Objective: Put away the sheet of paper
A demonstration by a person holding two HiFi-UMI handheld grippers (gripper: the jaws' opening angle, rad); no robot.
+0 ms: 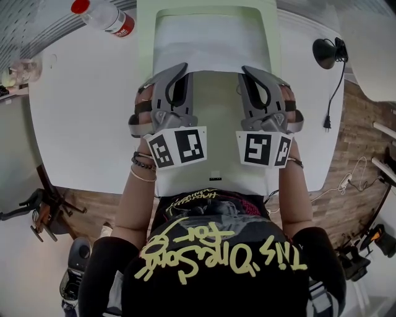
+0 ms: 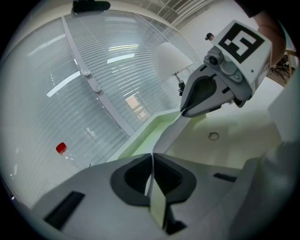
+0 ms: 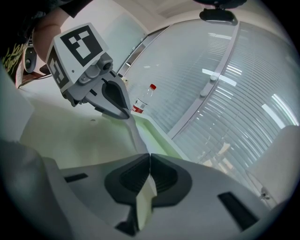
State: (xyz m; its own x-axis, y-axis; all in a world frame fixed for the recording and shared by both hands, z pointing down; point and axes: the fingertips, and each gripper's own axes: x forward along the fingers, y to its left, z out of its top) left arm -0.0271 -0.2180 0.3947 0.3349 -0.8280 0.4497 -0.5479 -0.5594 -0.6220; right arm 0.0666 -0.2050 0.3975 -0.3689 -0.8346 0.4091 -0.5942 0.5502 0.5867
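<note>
A white sheet of paper [image 1: 213, 42] lies over a pale green tray [image 1: 145, 43] on the white table. Both grippers hold the sheet's near edge, side by side. My left gripper [image 1: 182, 68] is shut on the paper's left part, and in the left gripper view the sheet's edge [image 2: 169, 135] runs out from between the closed jaws [image 2: 151, 158] toward the other gripper. My right gripper [image 1: 247, 69] is shut on the right part, with the paper [image 3: 136, 134] pinched between its jaws [image 3: 149, 157]. The edge between the two grippers is lifted off the tray.
A clear bottle with a red cap [image 1: 105, 15] lies at the table's far left. A black lamp with a cord [image 1: 327, 52] sits at the far right, near the table's edge. Behind the table are white blinds [image 2: 93, 75].
</note>
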